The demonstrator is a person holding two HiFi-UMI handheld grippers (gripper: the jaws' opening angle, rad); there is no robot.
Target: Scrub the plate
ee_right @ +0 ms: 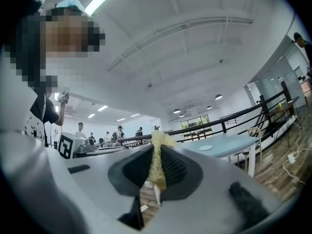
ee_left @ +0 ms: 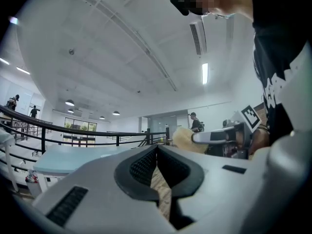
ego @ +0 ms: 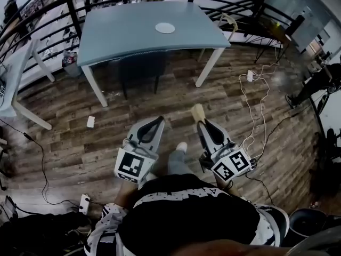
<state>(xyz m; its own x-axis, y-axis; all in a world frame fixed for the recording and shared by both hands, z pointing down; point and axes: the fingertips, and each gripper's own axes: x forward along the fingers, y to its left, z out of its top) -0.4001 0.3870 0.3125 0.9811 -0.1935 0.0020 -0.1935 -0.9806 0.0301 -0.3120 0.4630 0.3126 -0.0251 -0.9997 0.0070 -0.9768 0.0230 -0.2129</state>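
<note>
A small white plate (ego: 164,28) lies near the far edge of a blue-grey table (ego: 133,36), well ahead of both grippers. I hold the grippers low over the wooden floor, close to my body and apart from the table. My right gripper (ego: 201,122) is shut on a yellowish sponge (ego: 197,111), which sticks out past its tips. In the right gripper view the sponge (ee_right: 157,165) is pinched between the jaws, and the plate (ee_right: 205,148) shows on the table (ee_right: 229,143). My left gripper (ego: 159,119) is shut with nothing in it; its jaws (ee_left: 157,150) meet at the tip.
A dark chair (ego: 139,68) is tucked under the table. White cables and a power strip (ego: 249,76) trail over the floor at the right. A scrap of paper (ego: 90,121) lies on the floor at the left. A black railing (ego: 69,4) runs behind the table.
</note>
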